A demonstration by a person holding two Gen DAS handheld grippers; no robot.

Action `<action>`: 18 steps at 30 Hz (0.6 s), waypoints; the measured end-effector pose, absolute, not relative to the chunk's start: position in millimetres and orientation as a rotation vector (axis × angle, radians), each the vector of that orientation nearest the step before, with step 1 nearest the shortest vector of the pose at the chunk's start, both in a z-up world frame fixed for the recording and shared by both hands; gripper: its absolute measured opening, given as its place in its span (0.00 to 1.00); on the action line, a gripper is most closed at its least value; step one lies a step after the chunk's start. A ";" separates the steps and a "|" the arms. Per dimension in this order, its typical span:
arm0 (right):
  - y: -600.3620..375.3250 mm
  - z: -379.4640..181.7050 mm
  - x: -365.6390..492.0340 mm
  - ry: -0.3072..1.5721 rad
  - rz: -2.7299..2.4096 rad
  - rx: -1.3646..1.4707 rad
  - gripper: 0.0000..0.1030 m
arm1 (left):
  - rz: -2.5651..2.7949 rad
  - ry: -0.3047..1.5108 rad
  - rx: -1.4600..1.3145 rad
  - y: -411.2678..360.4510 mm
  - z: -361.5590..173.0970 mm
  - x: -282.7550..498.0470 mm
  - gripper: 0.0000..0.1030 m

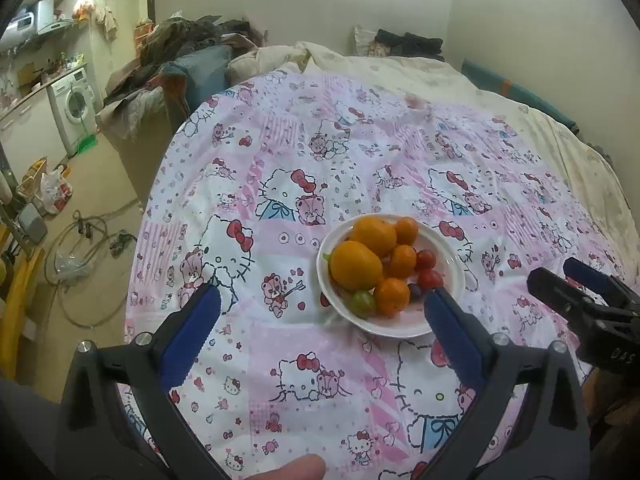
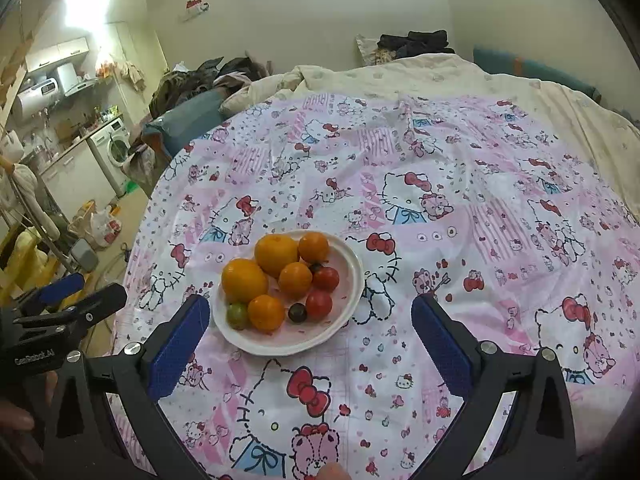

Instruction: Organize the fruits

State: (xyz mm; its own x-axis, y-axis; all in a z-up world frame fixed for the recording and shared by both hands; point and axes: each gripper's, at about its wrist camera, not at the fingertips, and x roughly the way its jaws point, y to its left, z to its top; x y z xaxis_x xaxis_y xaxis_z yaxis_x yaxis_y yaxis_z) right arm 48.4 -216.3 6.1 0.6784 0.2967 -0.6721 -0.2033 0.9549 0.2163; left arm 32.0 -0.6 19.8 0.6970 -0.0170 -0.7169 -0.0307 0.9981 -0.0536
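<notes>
1. Currently: white plate (image 2: 348, 268) of oranges (image 2: 245, 280) and small tomatoes (image 2: 319, 304) sits on the patterned bedsheet (image 2: 460, 184).
2. Left tongs (image 1: 320, 312) released, empty, just short of the plate.
3. Right tongs (image 2: 310, 316) released, empty, beside the plate.

A plate (image 2: 352, 264) of fruits (image 2: 276, 276) sits on the sheet (image 2: 440, 200) spread over the bed (image 2: 440, 76), with the left tongs (image 1: 320, 320) and right tongs (image 2: 310, 320) before it and a washing machine (image 2: 114, 150) far left
</notes>
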 end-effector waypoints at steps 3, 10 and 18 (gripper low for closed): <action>-214.7 3.9 51.3 0.780 0.274 0.131 1.00 | 0.004 0.812 -0.064 0.3 17.8 33.6 0.98; -213.6 1.0 52.7 0.786 0.276 0.126 1.00 | 0.007 0.832 -0.094 3.1 14.6 34.5 0.98; -211.8 -0.2 53.3 0.789 0.279 0.126 1.00 | 0.001 0.828 -0.093 0.1 16.0 33.4 0.98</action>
State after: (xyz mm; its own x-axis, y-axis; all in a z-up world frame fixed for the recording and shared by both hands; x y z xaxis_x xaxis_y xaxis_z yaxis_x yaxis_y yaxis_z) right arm 53.3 -211.8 -0.2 0.6701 0.2937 -0.6817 -0.2004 0.9559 0.2149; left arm 33.4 0.1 15.9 0.6764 -0.0358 -0.7357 -0.0367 0.9959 -0.0822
